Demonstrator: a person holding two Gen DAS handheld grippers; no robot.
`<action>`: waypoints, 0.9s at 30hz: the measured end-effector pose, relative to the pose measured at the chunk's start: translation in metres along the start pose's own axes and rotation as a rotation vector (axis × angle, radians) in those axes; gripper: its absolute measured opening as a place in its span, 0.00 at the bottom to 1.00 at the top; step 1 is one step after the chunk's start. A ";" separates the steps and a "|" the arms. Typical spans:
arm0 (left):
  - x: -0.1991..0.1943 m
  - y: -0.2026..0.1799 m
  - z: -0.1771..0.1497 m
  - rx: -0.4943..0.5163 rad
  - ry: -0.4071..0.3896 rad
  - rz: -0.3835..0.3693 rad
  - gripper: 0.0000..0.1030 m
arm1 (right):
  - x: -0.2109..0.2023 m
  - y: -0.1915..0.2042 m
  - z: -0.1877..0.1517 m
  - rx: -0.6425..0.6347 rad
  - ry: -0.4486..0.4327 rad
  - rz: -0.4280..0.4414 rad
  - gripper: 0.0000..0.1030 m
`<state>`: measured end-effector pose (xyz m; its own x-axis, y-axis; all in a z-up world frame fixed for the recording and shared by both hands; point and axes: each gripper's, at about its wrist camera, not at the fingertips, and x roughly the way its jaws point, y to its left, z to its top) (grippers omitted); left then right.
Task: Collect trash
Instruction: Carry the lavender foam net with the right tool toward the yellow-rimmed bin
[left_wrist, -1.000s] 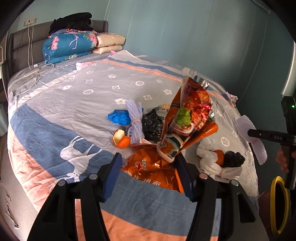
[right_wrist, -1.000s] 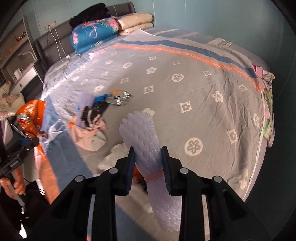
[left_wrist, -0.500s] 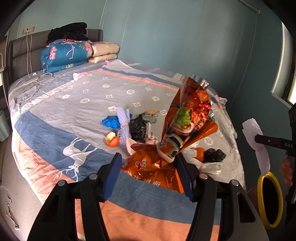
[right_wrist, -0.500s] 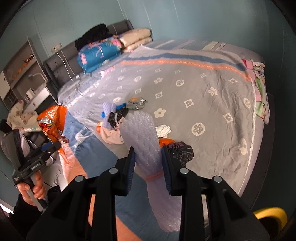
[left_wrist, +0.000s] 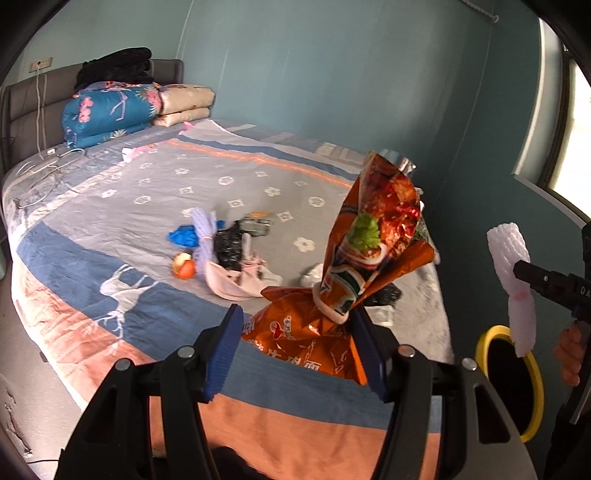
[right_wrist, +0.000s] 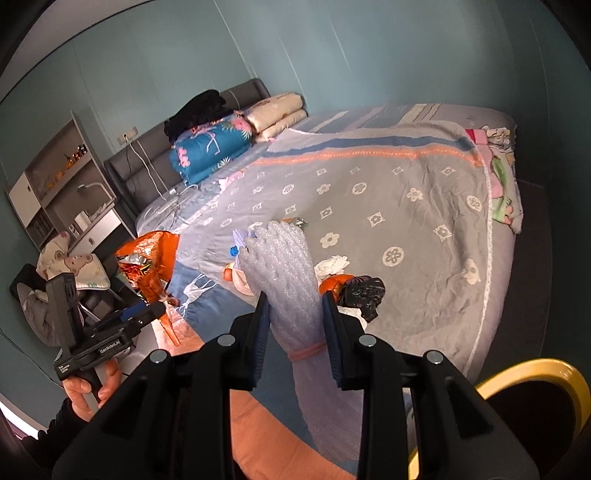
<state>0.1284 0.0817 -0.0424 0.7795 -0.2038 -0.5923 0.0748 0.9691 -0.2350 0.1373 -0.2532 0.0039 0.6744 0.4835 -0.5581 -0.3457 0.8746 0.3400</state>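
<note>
My left gripper is shut on crumpled orange snack bags, one of which stands up above the right pad. My right gripper is shut on a white foam net sleeve tied with a pink band. Both hang in the air off the foot of the bed. The left wrist view shows the foam sleeve at the far right above a yellow-rimmed bin. Loose trash lies on the bedspread: a blue glove, a purple foam net, a black bag, orange peel.
The yellow-rimmed bin stands on the floor at the bed's corner, low right. Folded quilts and cables lie by the headboard. A shelf unit and a chair with clothes stand left of the bed. A hand holds the left gripper's handle.
Both grippers have drawn back from the bed and risen with their loads still held. The bed looks farther off, and the yellow bin has come into the right wrist view.
</note>
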 end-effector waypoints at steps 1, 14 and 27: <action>-0.001 -0.003 0.000 0.001 0.001 -0.007 0.54 | -0.006 -0.002 -0.004 0.009 -0.007 -0.002 0.26; -0.008 -0.070 -0.007 0.102 0.009 -0.105 0.55 | -0.067 -0.023 -0.022 0.062 -0.082 -0.050 0.26; -0.019 -0.141 -0.009 0.213 0.008 -0.212 0.54 | -0.120 -0.048 -0.027 0.107 -0.183 -0.128 0.27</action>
<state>0.0974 -0.0524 -0.0049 0.7277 -0.4053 -0.5534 0.3647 0.9119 -0.1882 0.0556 -0.3526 0.0346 0.8183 0.3462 -0.4589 -0.1856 0.9147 0.3591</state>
